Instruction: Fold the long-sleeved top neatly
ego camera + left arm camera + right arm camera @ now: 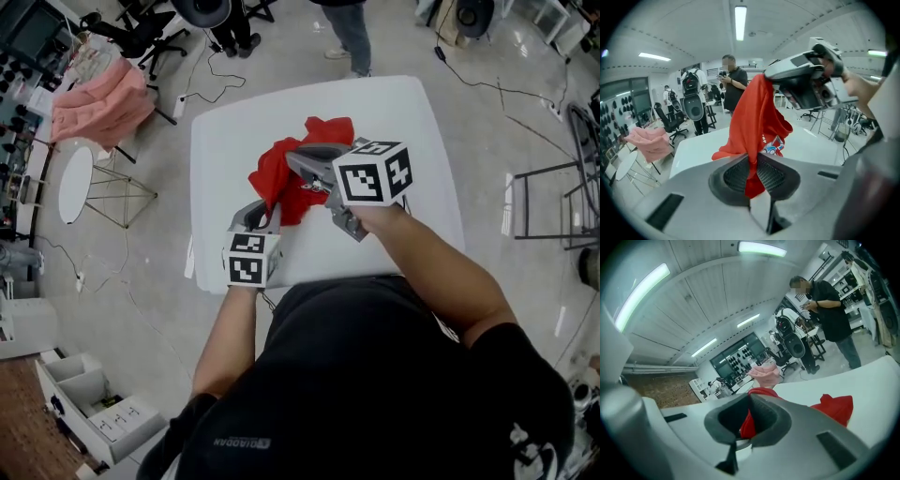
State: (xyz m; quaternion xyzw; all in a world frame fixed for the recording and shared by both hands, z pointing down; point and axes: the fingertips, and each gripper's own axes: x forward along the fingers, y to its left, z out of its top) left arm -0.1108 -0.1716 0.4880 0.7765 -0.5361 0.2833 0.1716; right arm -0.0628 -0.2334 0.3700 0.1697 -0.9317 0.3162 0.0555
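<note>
Long-sleeved top [281,173]: red and bunched, part of it lifted, the rest lying crumpled on the table near its middle. A small printed patch shows on the cloth in the left gripper view.
Table [412,122]: white, with rounded corners. The top is the only thing on it.
Left gripper [265,210]: held low at the near side of the table, pointing down and away from the person.
Left jaws: narrow, the two ribbed pads pinching a fold of the red cloth. A short tail of fabric hangs out on the camera side of the pads.
Right gripper [300,161]: held higher than the left one and nearly level, reaching over the heap of cloth.
Right jaws: almost together, clamped on a thin bunch of red fabric. A little of it shows above the pads.
Between the grippers: in the left gripper view the cloth runs as a draped sheet from the right gripper's tips down to the left pads.
Loose part: in the right gripper view a red lump of the top lies on the table surface beyond the jaws.
Pink garment [98,98]: draped over a stand on the floor, well apart from the table, at the person's left.
Bystander [733,86]: stands beyond the table's far edge, in a dark shirt, holding something in both hands.
</note>
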